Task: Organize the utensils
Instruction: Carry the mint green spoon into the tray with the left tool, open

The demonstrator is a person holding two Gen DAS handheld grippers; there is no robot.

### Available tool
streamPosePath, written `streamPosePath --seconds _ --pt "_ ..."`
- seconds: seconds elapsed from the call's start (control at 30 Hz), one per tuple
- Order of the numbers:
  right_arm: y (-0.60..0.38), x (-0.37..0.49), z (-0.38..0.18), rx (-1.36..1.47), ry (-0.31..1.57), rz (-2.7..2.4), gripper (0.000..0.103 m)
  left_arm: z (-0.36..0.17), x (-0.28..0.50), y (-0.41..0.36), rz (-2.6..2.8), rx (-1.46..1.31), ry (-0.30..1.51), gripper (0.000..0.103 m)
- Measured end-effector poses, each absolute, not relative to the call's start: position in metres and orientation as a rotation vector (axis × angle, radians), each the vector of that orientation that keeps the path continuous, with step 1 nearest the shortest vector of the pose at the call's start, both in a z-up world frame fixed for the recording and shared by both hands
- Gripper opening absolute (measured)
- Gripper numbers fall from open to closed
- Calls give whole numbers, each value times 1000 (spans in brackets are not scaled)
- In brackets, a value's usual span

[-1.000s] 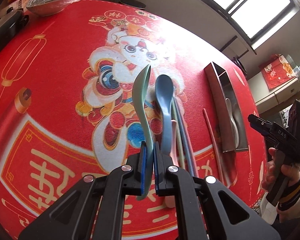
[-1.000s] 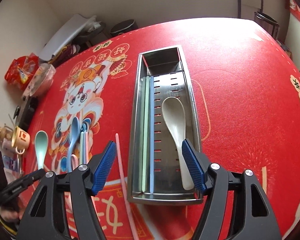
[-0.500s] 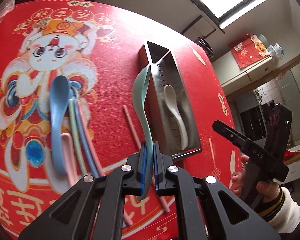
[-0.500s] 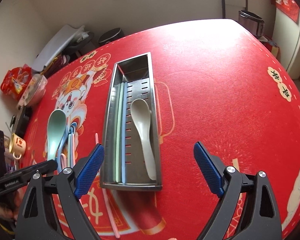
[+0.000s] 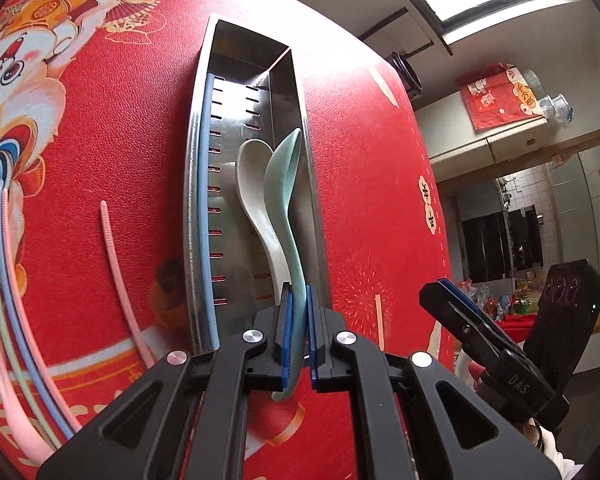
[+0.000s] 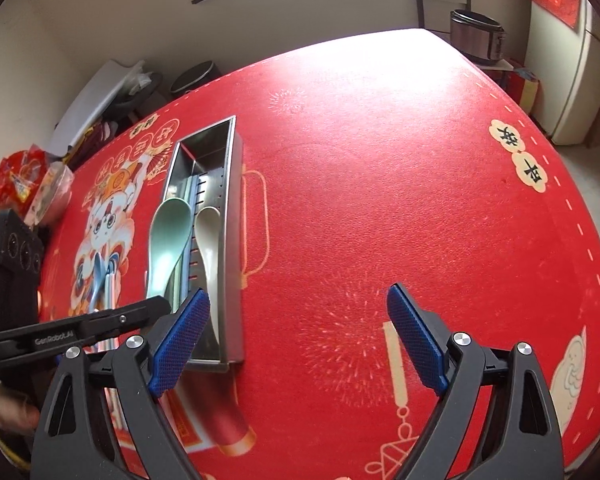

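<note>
My left gripper (image 5: 298, 332) is shut on the handle of a mint green spoon (image 5: 286, 184) and holds it over the steel utensil tray (image 5: 192, 184). The spoon's bowl points to the tray's far end. In the tray lie a cream spoon (image 5: 252, 176) and a blue chopstick (image 5: 204, 200). In the right wrist view the green spoon (image 6: 168, 240) hangs above the tray (image 6: 234, 240), beside the cream spoon (image 6: 210, 240). My right gripper (image 6: 298, 340) is open and empty over bare cloth, right of the tray.
A pink chopstick (image 5: 114, 276) lies on the red tablecloth (image 6: 380, 200) left of the tray. Further left lie green, blue and pink utensils (image 5: 8, 300). Snack bags and a covered bowl (image 6: 48, 192) stand at the table's far left edge.
My left gripper has carried the green spoon from the table's left part rightward to above the tray. My right gripper has drawn back to the right of the tray and stayed open.
</note>
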State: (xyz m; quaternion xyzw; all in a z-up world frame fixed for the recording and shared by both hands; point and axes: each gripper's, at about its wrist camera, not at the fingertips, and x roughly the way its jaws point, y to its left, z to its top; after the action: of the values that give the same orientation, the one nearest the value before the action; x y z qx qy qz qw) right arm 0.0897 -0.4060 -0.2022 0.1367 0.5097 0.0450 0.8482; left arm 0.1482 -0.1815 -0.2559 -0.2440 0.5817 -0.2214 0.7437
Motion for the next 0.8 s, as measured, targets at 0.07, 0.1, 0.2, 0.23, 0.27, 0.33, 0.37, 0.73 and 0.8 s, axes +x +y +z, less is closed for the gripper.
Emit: streamPosePath --seconds 0.07,0.1,0.2,0.23,0.27,0.33,0.37,0.73,0.8 --pt "-412 91 -203 284 1078 94 87 -261 150 -185 -466 -555 1283 6" --pt "-414 92 -203 282 1079 95 87 -264 151 -186 -457 -565 1287 6" --pt "-420 93 -203 275 1082 100 87 -272 153 -188 -433 -615 1295 6" --pt "-422 94 -204 273 1084 102 87 -274 153 -188 -427 -634 1296 6" --pt "-423 94 -204 269 1086 104 87 -276 153 -188 -420 -649 1297 6" --pt "-425 95 -204 262 1090 109 87 -279 154 -189 -408 -667 1298 7" --pt "-426 96 -204 259 1091 110 87 -280 154 -189 -404 -672 1298 7" --pt "-422 95 -203 251 1095 131 87 -280 158 -194 -383 -641 1290 15" --pt "-420 93 -201 254 1089 137 87 -275 156 -190 -394 -632 1274 28"
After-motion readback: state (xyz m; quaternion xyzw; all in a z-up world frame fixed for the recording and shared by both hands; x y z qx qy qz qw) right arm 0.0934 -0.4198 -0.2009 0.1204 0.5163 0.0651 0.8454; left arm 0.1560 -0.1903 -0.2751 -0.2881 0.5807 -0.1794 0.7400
